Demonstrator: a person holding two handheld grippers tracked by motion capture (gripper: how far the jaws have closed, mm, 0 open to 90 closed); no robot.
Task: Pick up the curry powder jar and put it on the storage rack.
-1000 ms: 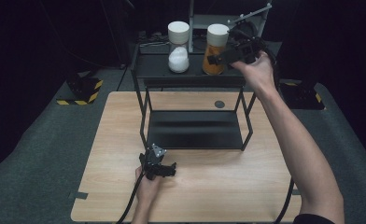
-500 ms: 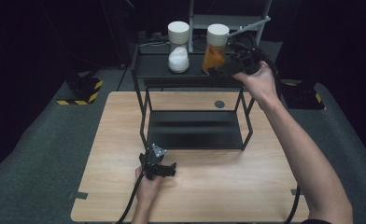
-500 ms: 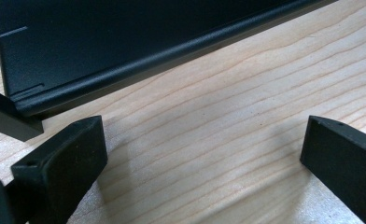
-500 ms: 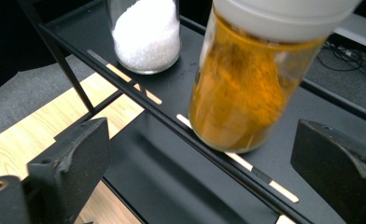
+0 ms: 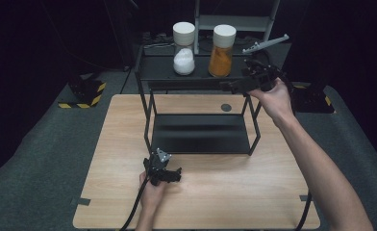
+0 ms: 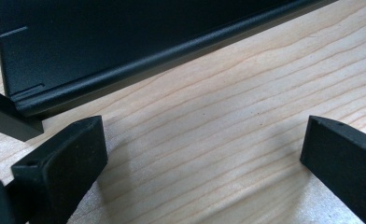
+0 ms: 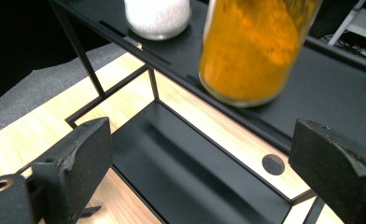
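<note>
High view: the right gripper (image 5: 234,85) is held up at the front right corner of the upper shelf (image 5: 196,77) of a black two-tier rack, which stands on the far half of the wooden counter (image 5: 215,192). Its jaws point left toward the jar of orange powder (image 5: 222,50), which stands upright on that upper shelf, toward its right end, with a white lid on top. Just beside it to the left stands a second jar, holding white powder (image 5: 183,48), also white-lidded; the two are near each other but apart.

Right gripper view: the jaws stand wide apart and have just been closing a little, with nothing between the pads; the jar of orange powder (image 7: 256,46) sits beyond them, untouched, and the lower shelf (image 7: 195,168) lies below.

The left gripper (image 5: 163,169) rests low on the counter near the middle of its near edge, just in front of the rack's lower shelf. In the left gripper view its jaws are wide open over bare wood and hold nothing, with the shelf's front edge (image 6: 125,70) just ahead.
</note>
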